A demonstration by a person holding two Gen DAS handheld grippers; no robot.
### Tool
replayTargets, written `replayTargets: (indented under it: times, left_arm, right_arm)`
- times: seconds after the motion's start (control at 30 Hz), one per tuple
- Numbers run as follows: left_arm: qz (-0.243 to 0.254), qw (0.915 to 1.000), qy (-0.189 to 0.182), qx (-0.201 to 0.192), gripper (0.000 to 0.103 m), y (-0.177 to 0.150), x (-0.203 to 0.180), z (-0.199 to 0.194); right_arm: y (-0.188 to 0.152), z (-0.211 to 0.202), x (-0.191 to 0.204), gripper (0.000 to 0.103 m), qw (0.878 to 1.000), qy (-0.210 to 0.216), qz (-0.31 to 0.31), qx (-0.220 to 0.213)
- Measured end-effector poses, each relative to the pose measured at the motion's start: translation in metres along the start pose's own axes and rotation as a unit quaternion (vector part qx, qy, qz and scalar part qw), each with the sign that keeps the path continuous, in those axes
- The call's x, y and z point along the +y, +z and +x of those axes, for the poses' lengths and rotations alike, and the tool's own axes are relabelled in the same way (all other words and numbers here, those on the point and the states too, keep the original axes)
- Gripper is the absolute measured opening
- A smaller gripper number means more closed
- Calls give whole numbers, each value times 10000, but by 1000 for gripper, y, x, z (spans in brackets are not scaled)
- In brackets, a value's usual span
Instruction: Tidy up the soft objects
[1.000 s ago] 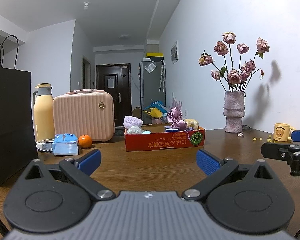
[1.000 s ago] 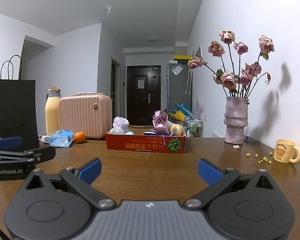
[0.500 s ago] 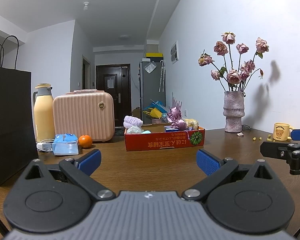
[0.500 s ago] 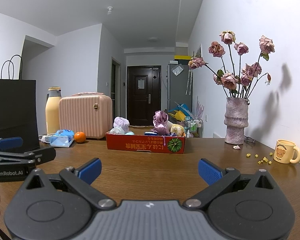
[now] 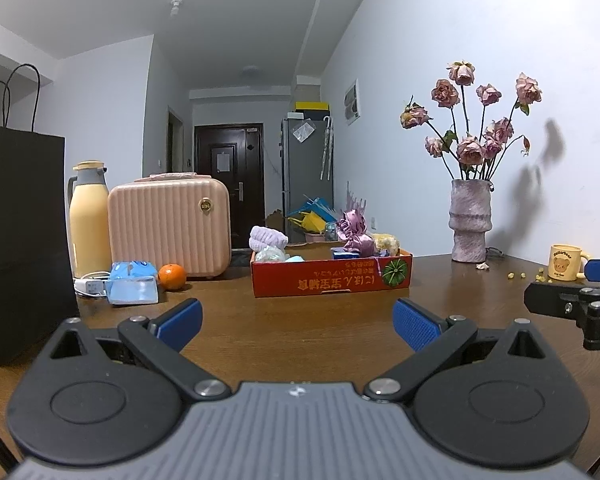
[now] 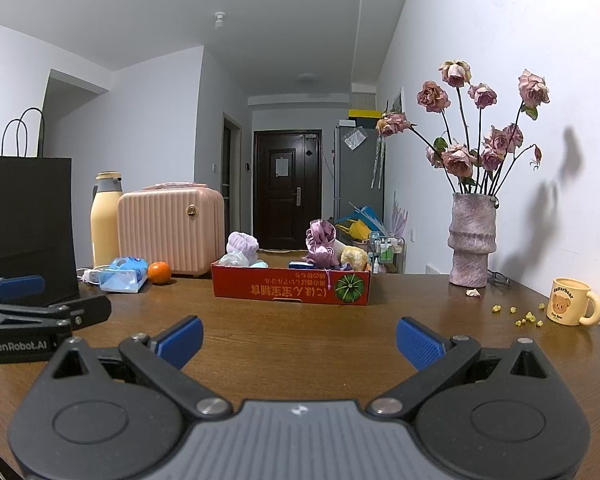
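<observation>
Red box (image 5: 331,278) of soft objects (image 5: 268,238) well ahead, both hand-held grippers (image 5: 296,322) (image 6: 298,340) wide open, empty

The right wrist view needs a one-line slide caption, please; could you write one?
Open right gripper faces a red box of soft items on the wooden table, empty.

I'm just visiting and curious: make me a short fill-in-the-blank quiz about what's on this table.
1. The soft things sit in a red cardboard box with a picture of a green ____ on its front.
2. The fruit beside the pink case is an ____.
3. The yellow mug shows a ____.
4. The jaws of the left gripper and right gripper are ____, holding nothing.

Missing words: pumpkin; orange; bear; open
</observation>
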State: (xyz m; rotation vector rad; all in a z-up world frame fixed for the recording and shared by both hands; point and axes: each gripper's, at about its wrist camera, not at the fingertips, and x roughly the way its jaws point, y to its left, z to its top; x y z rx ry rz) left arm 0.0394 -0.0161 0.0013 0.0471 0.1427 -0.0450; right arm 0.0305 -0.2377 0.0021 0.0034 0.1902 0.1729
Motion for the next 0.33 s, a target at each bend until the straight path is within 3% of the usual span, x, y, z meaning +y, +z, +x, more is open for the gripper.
replayTargets:
  times: [0.33]
  left_arm:
    - [-69,9999,-91,1,103,-4,4,3]
  right_arm:
    - [-2,1,3,103,10000,-6,-13,33]
